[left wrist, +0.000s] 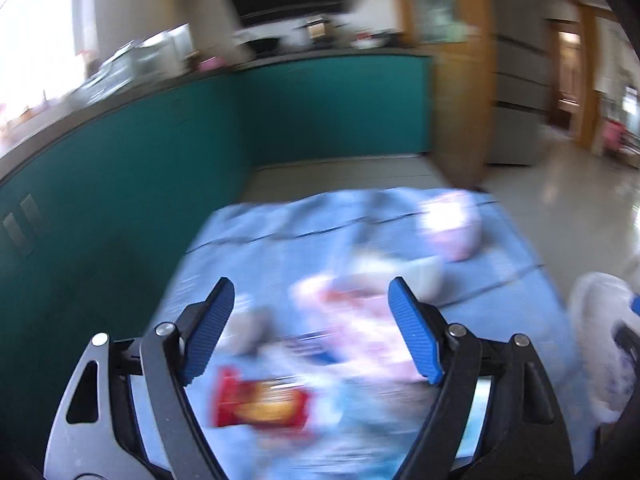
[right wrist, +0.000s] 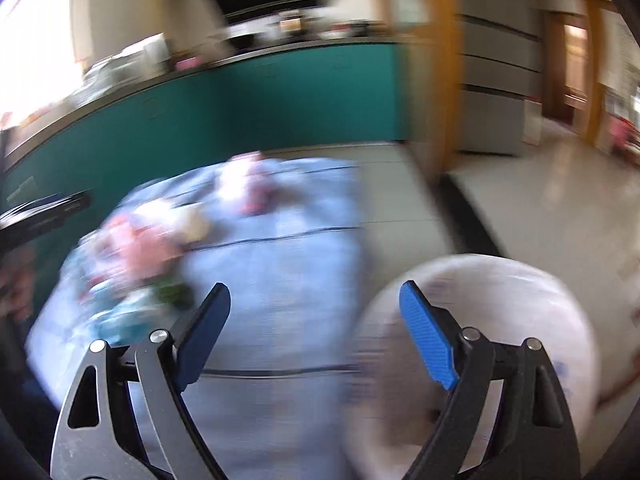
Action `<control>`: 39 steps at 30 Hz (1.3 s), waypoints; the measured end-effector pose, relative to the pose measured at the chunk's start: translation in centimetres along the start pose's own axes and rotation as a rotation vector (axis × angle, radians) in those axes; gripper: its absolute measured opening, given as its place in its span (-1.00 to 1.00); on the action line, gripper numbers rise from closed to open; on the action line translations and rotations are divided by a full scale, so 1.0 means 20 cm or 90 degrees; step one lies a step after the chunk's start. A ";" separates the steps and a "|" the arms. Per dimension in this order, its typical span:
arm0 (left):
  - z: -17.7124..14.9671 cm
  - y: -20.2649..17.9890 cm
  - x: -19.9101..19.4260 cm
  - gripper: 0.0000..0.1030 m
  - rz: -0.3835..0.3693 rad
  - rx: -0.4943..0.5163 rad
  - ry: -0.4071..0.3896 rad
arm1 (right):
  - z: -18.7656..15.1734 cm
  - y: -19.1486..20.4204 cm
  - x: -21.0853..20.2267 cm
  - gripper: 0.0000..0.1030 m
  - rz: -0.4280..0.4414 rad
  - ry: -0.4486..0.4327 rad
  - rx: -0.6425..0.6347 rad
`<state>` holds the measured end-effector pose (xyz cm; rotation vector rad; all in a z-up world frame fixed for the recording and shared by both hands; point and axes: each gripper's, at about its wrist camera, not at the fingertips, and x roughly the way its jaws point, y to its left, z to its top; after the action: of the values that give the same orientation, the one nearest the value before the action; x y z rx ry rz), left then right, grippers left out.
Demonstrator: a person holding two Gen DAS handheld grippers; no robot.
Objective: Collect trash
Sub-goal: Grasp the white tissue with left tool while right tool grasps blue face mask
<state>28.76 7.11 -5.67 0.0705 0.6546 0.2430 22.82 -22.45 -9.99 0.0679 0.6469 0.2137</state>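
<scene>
Left wrist view, blurred: light-blue cloth (left wrist: 248,240) covers a table w/ teal cabinets (left wrist: 120,152) behind. Trash lies scattered on it: pale pink/white wrappers (left wrist: 352,320) mid-cloth, a pink-white wad (left wrist: 452,228) at far right, a red snack packet (left wrist: 262,402) near, btwn the jaws' bases. Left gripper (left wrist: 312,292) is spread wide, nothing in it. Right wrist view: white-lined trash bin (right wrist: 472,320) sits near right, beside the cloth; right gripper (right wrist: 314,296) gapes wide, empty, its right finger over the bin.
</scene>
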 end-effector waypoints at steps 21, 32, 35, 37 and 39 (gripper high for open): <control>-0.18 0.52 0.55 0.74 -0.071 -0.158 0.168 | -0.08 0.63 0.31 -0.33 0.164 0.111 -0.141; -0.18 0.47 0.51 -0.38 -0.076 -0.143 0.171 | 0.01 0.45 0.14 -0.33 0.144 0.033 -0.094; -0.13 0.46 0.33 -0.38 -0.053 -0.129 0.092 | 0.03 0.40 0.10 -0.33 0.126 0.009 -0.085; -0.11 0.44 0.22 -0.38 -0.070 -0.133 0.050 | 0.03 0.37 0.09 -0.33 0.121 0.005 -0.078; -0.09 0.42 0.12 -0.38 -0.092 -0.136 0.009 | 0.03 0.35 0.09 -0.33 0.116 0.006 -0.075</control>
<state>27.73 15.78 -7.31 -0.1834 0.6415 0.1735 23.36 -15.14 -9.65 0.0123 0.6371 0.4276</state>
